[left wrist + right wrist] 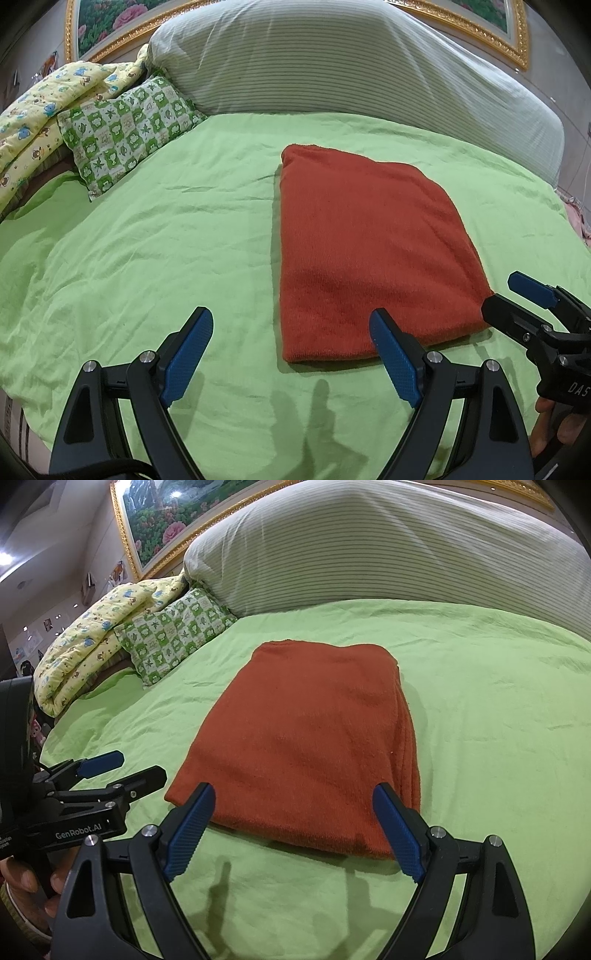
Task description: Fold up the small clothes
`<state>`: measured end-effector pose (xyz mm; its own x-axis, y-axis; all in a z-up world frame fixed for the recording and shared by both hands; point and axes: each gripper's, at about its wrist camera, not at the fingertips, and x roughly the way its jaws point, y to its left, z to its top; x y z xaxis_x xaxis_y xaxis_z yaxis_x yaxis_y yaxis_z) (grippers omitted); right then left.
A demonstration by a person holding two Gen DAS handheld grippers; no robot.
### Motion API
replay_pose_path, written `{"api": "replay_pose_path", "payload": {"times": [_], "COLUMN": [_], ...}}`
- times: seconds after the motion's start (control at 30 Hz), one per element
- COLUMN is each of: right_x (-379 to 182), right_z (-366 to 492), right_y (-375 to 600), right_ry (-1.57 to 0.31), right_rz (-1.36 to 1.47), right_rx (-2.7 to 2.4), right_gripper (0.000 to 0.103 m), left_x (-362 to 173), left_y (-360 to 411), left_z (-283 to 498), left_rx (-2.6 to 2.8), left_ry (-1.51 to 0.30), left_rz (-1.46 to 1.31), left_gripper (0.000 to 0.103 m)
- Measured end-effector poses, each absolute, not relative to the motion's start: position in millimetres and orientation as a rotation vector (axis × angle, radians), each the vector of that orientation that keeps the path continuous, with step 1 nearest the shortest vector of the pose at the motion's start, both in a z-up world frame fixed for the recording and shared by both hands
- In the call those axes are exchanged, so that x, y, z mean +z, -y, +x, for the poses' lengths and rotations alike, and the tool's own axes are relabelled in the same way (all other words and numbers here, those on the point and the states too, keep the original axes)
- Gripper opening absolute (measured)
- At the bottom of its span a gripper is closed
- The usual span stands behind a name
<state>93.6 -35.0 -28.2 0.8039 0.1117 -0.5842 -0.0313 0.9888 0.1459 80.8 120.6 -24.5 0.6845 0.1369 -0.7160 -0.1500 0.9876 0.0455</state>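
The left gripper (291,334) hangs just short of the near edge of the rust-red garment (373,254), its jaws spread wide with nothing between the blue pads (188,354); its right finger overlaps the cloth's near edge in the left wrist view, though whether it touches the fabric cannot be told. The right gripper (293,812) is likewise wide open and empty, poised at the garment's near edge, the cloth's front hem lying beyond its fingertips rather than pinched between them. Each gripper shows at the side of the other's view, both held by a hand (22,882) low over the bed. The garment itself lies on the green bedsheet (166,240), roughly in the middle of the bed and well apart from the green-checked pillow (129,129), the yellow printed quilt (92,646) and the large striped bolster (332,62) at the head. It already forms a compact, flat rectangle: from the right wrist view several stacked layers show along its right edge, and no sleeve or loose corner sticks out. Judging by that, the folding of this piece looks done or very nearly so; what may remain is one more fold to halve it, a smoothing pass, or setting it aside. No other small clothes waiting to be folded are visible on the sheet.
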Motion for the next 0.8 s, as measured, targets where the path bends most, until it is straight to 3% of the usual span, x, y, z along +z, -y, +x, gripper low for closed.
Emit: {"api": "replay_pose_path", "payload": {"times": [0.8], "right_x": [-20.9], "right_z": [98.9], "right_y": [39.1], "right_ry": [-0.626], "right_rz": [0.130], "right_rx": [0.088], "right_gripper": [0.087], "left_x": [-17.7], "left_y": [-120.7], "left_z": [84.1], "left_rx": [0.160], "left_ry": [-0.791], "left_rz": [-0.022], "left_gripper": [0.087]}}
